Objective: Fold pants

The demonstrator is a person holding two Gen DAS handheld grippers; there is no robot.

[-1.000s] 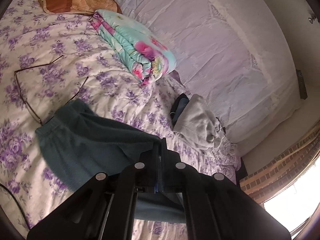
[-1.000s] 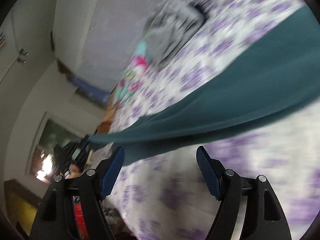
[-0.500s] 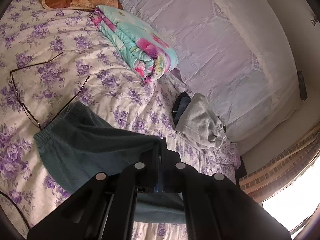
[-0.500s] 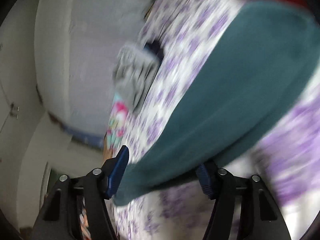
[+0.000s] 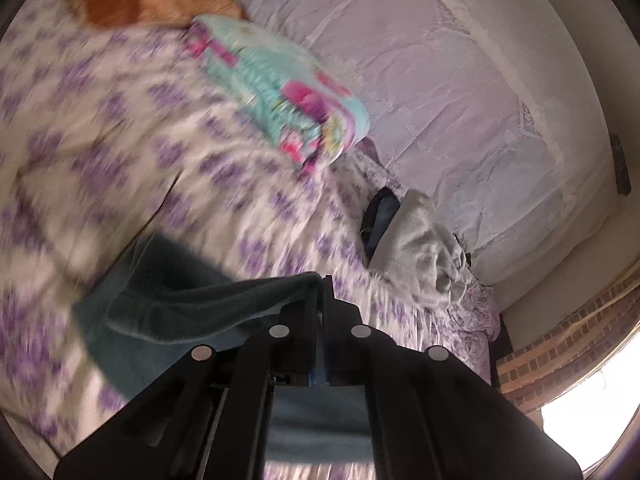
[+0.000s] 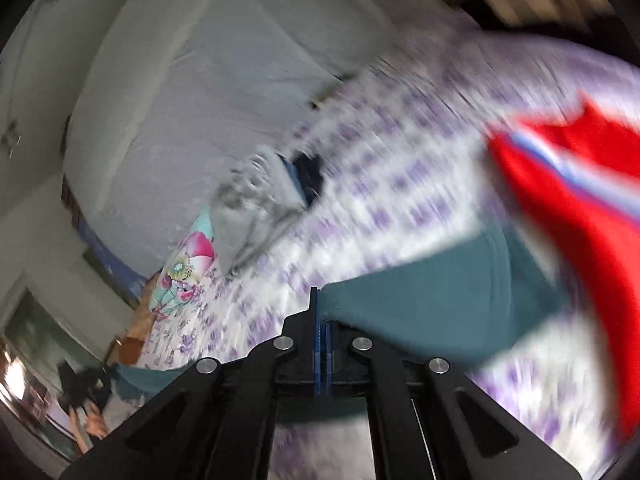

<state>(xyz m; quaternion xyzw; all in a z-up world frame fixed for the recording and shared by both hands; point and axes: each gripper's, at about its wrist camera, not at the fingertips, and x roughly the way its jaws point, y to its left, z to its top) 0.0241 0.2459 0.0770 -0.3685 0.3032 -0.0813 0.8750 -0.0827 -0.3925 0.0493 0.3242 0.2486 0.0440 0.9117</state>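
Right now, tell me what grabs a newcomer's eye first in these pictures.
The teal pants stretch across the purple-flowered bedsheet, pinched by the shut left gripper and the shut right gripper. A bright red cloth fills the right edge of the right wrist view. A folded turquoise floral quilt lies behind.

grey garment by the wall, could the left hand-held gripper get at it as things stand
Probably not yet. The way over the floral bedspread to the grey garment looks free, but the left hand-held gripper is shut on the teal pants and would have to let go first.
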